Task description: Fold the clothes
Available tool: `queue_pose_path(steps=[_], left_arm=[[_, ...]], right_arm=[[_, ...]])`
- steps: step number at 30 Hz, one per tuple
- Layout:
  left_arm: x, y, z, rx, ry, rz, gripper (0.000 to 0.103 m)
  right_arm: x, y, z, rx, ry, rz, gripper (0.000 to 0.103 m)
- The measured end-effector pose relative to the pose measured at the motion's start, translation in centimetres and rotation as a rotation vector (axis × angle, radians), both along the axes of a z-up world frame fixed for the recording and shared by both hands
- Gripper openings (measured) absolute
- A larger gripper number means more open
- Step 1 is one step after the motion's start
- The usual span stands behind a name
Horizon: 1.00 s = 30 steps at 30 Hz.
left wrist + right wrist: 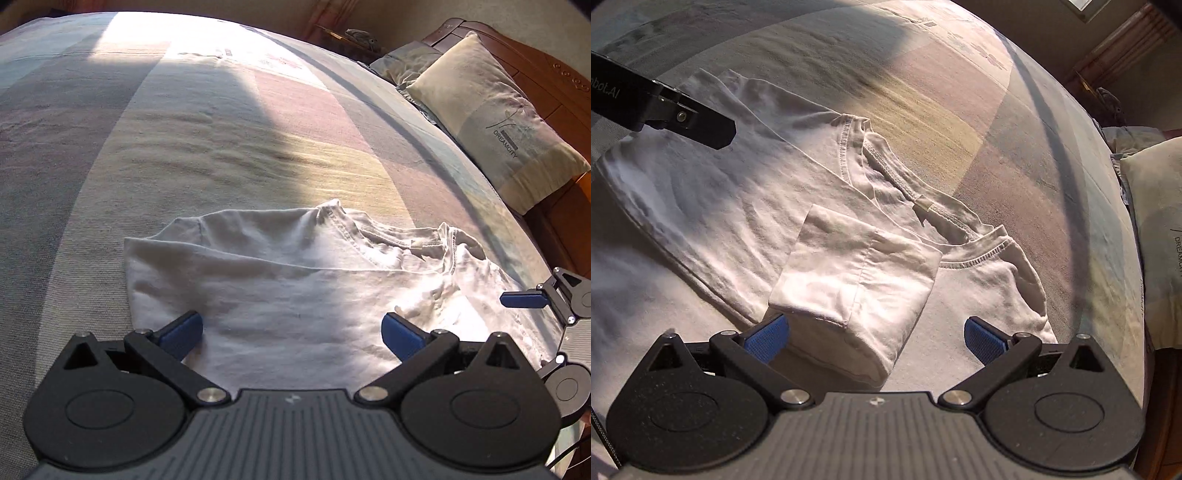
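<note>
While spread on the bed (pixel 229 147), white T-shirt (pixel 295 288) looks soft, light, floppy. Sleeve (pixel 857 280) folded inward at six o'clock. Both sets of fingers gaping wide, empty. Best pinched at hem corners.

A home bedroom: bed (pixel 221 122), pillow (pixel 491 122), carved wooden headboard (pixel 546 70)

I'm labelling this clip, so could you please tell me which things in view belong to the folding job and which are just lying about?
Belongs to the job:
white T-shirt
its folded-in sleeve

Just lying about:
pillow
striped bedcover
wooden headboard
</note>
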<state>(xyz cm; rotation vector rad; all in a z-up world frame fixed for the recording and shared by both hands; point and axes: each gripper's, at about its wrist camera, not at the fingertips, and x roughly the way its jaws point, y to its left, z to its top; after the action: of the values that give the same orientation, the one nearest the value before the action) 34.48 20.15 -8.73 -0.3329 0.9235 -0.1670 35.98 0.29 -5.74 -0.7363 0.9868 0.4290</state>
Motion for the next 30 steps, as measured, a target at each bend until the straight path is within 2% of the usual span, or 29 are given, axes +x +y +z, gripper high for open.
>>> queue_pose_path(steps=[2, 6, 10, 12, 14, 15, 17, 19, 22, 27, 30], left_arm=[[-0.2, -0.4, 0.0, 0.028, -0.005, -0.019, 0.102], [-0.4, -0.6, -0.1, 0.058, -0.009, -0.032, 0.102], [-0.5, -0.7, 0.0, 0.061, -0.004, -0.015, 0.102], [-0.4, -0.8, 0.0, 0.063, -0.003, -0.007, 0.102], [-0.3, -0.8, 0.1, 0.073, 0.003, -0.01, 0.102], [-0.3, -0.9, 0.1, 0.078, 0.006, -0.012, 0.102], [-0.2, -0.9, 0.5, 0.085, 0.014, -0.012, 0.102], [-0.4, -1.4, 1.0, 0.118, -0.002, -0.031, 0.102], [-0.7, -2.3, 1.1, 0.189, -0.018, -0.09, 0.102], [-1.5, -2.9, 0.0, 0.273, 0.028, -0.177, 0.102], [-2.6, -3.0, -0.1, 0.321, 0.041, -0.222, 0.102]], right_arm=[[0.6, -0.3, -0.4, -0.006, -0.042, -0.029, 0.103], [2.5, -3.5, 0.5, 0.06, -0.088, -0.228, 0.103], [3.7, -10.1, 0.3, 0.221, -0.001, -0.558, 0.103], [3.0, -13.3, -0.5, 0.269, 0.033, -0.694, 0.103], [1.7, -15.4, -0.8, 0.311, 0.042, -0.775, 0.103], [1.1, -15.9, -0.8, 0.299, 0.028, -0.796, 0.103], [0.2, -16.1, -0.2, 0.272, -0.007, -0.788, 0.103], [-1.0, -15.9, 1.1, 0.316, -0.053, -0.734, 0.103], [-1.5, -13.9, 2.2, 0.375, -0.064, -0.55, 0.103], [0.4, -9.0, 1.4, 0.456, -0.036, -0.234, 0.103], [2.5, -8.1, -0.5, 0.445, 0.023, -0.185, 0.103]])
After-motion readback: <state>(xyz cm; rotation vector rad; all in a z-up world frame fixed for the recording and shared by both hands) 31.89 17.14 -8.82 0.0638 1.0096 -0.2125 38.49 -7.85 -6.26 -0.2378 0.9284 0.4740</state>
